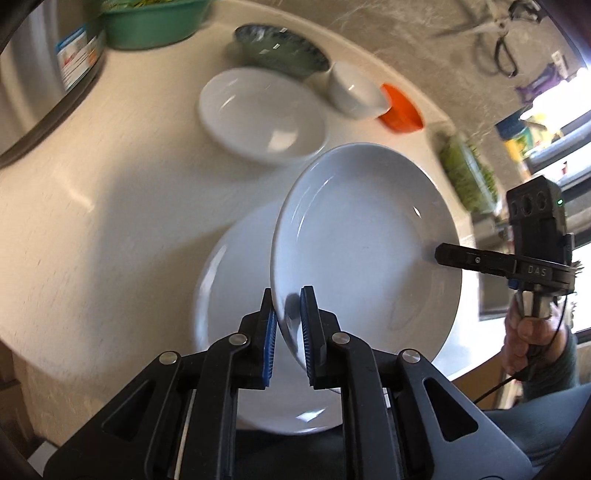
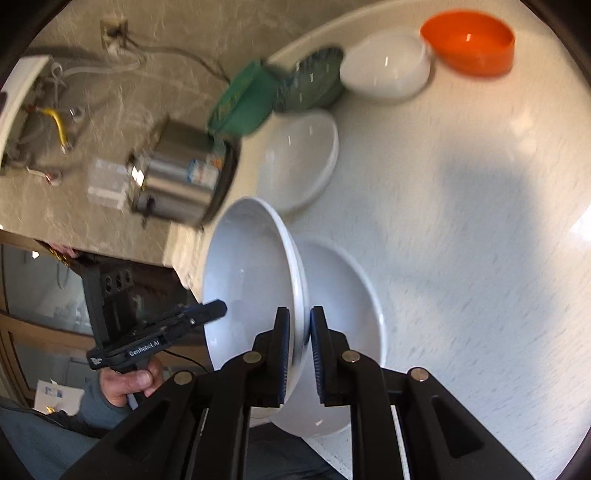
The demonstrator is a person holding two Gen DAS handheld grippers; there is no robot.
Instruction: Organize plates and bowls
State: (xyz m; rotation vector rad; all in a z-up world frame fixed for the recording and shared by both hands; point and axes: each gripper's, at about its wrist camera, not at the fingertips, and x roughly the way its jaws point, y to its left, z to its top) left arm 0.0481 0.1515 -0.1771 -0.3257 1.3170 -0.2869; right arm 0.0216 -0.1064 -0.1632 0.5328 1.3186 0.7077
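Note:
A white plate (image 1: 365, 236) (image 2: 251, 288) hangs tilted in the air, held by both grippers at opposite rims. My left gripper (image 1: 289, 332) (image 2: 218, 310) is shut on its near rim in the left wrist view. My right gripper (image 2: 300, 343) (image 1: 439, 254) is shut on the other rim. Just below lies a second white plate (image 1: 236, 295) (image 2: 343, 325) on the pale counter (image 1: 92, 221), partly hidden by the held one. Farther back stand a shallow white plate (image 1: 262, 114) (image 2: 299, 162), a white bowl (image 1: 354, 90) (image 2: 388, 66), an orange bowl (image 1: 400, 109) (image 2: 469, 42) and a dark patterned bowl (image 1: 280, 48) (image 2: 314, 79).
A green basin (image 1: 147, 22) (image 2: 243, 101) and a steel pot (image 1: 48, 74) (image 2: 184, 177) stand at the counter's back edge. Green sprouts (image 1: 469, 173) sit in a tray at the right edge. A person's hand (image 1: 524, 332) (image 2: 125, 384) grips each handle.

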